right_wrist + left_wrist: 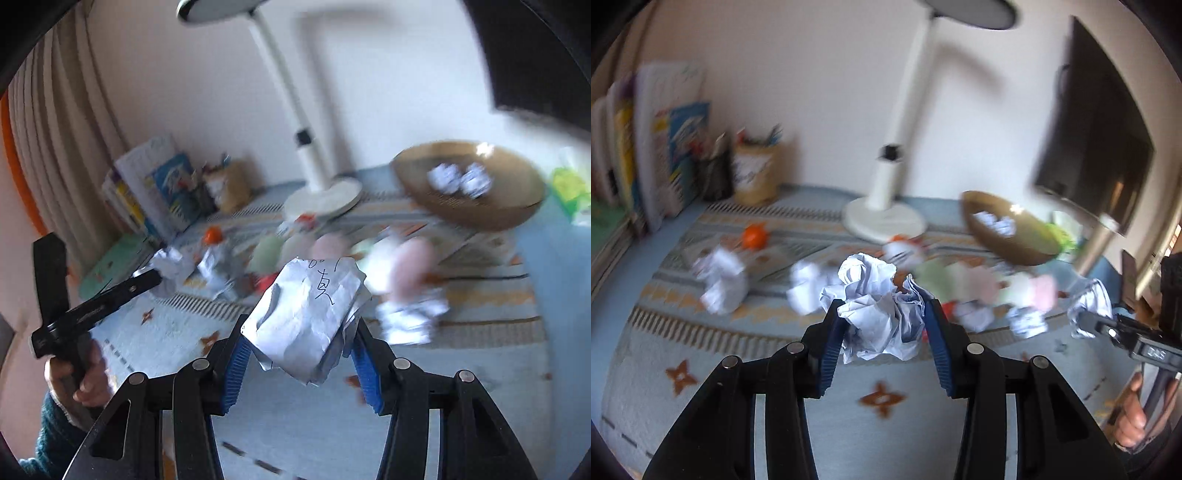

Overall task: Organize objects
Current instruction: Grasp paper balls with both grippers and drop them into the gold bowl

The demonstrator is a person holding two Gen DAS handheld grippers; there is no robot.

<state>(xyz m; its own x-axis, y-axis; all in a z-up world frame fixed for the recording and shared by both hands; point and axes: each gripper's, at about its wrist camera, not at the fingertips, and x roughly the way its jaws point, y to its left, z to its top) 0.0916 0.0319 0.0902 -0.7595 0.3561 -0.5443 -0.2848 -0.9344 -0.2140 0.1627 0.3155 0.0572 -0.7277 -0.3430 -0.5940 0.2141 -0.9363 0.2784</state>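
My left gripper (884, 312) is shut on a crumpled white paper ball (875, 302) and holds it above the patterned mat (738, 354). My right gripper (301, 328) is shut on another crumpled paper ball (306, 314) with handwriting on it. The right gripper also shows at the right edge of the left wrist view (1087, 321), holding its paper (1089, 299). A brown woven bowl (1030, 236) sits at the back right with two paper balls (460, 179) inside. Several more paper balls (720, 280) lie on the mat.
A white lamp base (884, 218) stands at the back centre. Books (665, 147) and a pencil holder (755, 173) line the back left. An orange toy (755, 236), pastel soft items (406, 266) and a dark monitor (1097, 140) are nearby.
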